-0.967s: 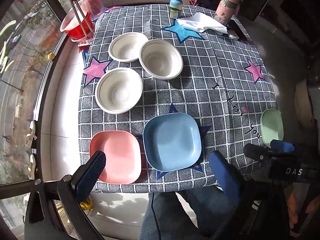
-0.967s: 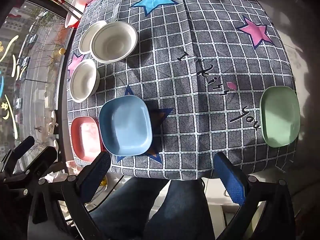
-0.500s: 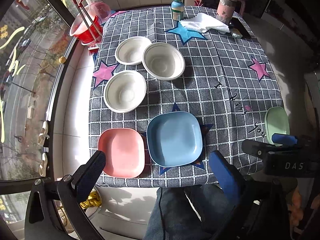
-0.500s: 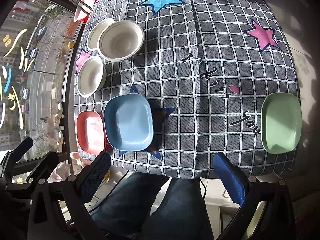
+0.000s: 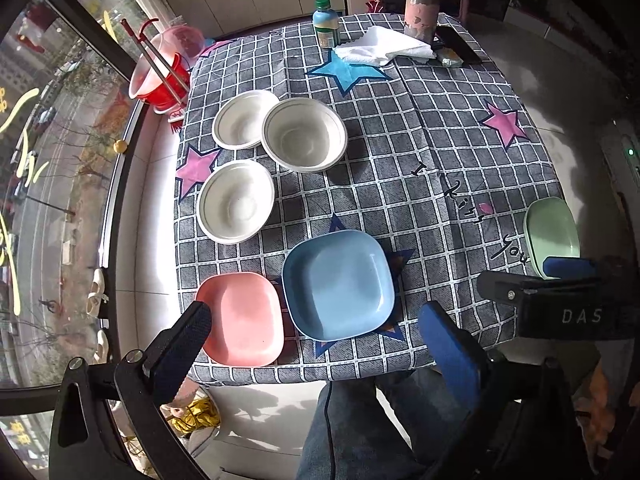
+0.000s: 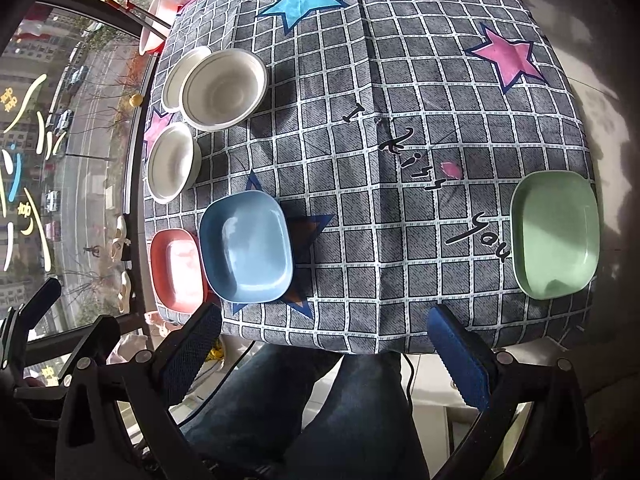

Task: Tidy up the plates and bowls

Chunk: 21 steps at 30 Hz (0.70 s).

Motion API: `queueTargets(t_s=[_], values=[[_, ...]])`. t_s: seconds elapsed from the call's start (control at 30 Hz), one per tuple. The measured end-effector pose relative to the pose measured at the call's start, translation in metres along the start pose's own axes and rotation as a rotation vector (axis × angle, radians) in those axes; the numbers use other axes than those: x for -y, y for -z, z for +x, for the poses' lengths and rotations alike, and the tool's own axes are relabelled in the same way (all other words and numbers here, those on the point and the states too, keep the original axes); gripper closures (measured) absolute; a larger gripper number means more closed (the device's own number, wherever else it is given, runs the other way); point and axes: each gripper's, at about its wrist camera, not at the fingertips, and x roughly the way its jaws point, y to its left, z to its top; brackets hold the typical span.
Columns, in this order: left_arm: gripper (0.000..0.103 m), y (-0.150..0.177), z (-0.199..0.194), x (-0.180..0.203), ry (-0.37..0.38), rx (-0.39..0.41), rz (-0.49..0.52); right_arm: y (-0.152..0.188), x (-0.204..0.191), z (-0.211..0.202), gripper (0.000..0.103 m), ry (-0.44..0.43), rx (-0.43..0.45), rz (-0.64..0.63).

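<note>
Nothing looks sorted yet — 3 white bowls (image 5: 236, 201) sit loose at the table's left, the pink plate (image 5: 240, 318) touches the blue plate (image 5: 338, 284) at the near edge, and the green plate (image 6: 556, 234) lies well apart, right. Both the left gripper (image 5: 320, 344) and right gripper (image 6: 336, 344) hang wide open, empty, above the near edge.

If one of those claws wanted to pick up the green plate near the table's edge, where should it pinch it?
Probably the near rim of the green plate, approached from the table's front edge by the right claw, now open. The plate lies flat and shallow, so only its raised rim offers something to pinch: one finger above, one slid beneath. It sits close to the tablecloth edge, so that side is nearest.
</note>
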Motion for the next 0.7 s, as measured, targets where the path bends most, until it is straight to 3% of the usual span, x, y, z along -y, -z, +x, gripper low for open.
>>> queueTargets(t_s=[0.07, 0.13, 0.2, 0.7], values=[[0.000, -0.003, 0.000, -0.001, 0.029, -0.037, -0.009, 0.002, -0.003, 0.000, 0.000, 0.006, -0.003, -0.017], [0.000, -0.010, 0.004, -0.005, 0.079, -0.121, -0.019, 0.003, -0.004, 0.002, 0.000, 0.007, -0.008, -0.026], [0.000, -0.010, 0.007, -0.005, 0.092, -0.145, -0.023, 0.005, -0.003, 0.005, 0.000, 0.001, -0.020, -0.025], [0.000, -0.005, 0.004, 0.008, 0.067, -0.155, 0.053, 0.013, 0.006, 0.005, 0.000, -0.013, -0.019, 0.017]])
